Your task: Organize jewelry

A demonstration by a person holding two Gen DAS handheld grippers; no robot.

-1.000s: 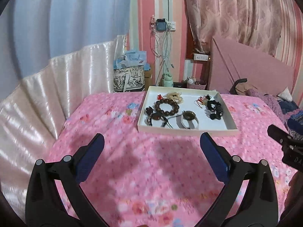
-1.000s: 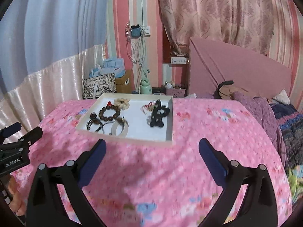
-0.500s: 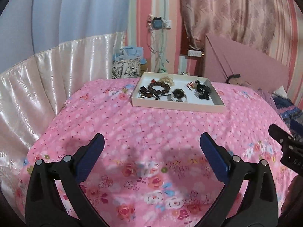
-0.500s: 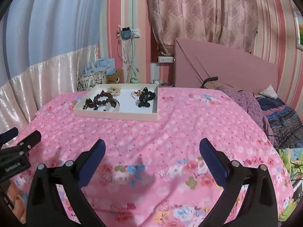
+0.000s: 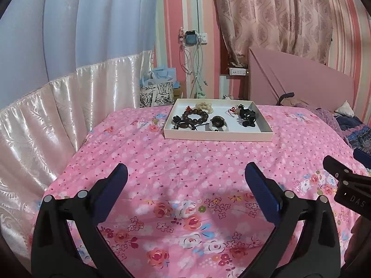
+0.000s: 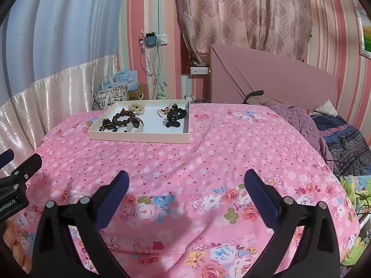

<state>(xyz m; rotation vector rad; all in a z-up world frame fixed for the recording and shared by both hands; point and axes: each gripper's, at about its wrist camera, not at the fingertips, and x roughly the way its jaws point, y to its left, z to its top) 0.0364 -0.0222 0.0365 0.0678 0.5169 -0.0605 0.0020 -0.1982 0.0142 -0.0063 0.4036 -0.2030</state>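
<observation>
Pink floral bedspread (image 5: 185,162) fills the left wrist view, spread over a bed beneath striped wallpaper and a patterned curtain. On it, well ahead of the left hand-held gripper (image 5: 185,178), sits a shallow white tray (image 5: 218,136) with its long side running across the view. Inside lie a dark wooden bead bracelet (image 5: 196,116), a pale bead bracelet (image 5: 204,105) behind it, a round dark pendant (image 5: 218,122) near the middle, and a black cluster of jewelry (image 5: 247,115) toward the right end. The left hand-held gripper's jaws stand wide apart and hold nothing. The tray lies straight ahead and slightly right of its centre line, so a forward reach would meet the tray's near wall square on. At the right edge the other tool shows, level with this one.

Pink bedspread (image 6: 208,157) also carries the right wrist view, with rumpled blankets (image 6: 343,139) off to the right. Here the tray (image 6: 139,137) lies ahead and clearly to the left of the right hand-held gripper (image 6: 186,180), its near wall slanting away. The black cluster (image 6: 175,115) sits at the tray's right end, the end closest to this gripper; the wooden bead bracelet (image 6: 123,118) is further left. Its jaws too are spread wide and empty. Judging by both views, the left side is better lined up with the bead bracelets, the right with the black cluster; neither is near yet.
</observation>
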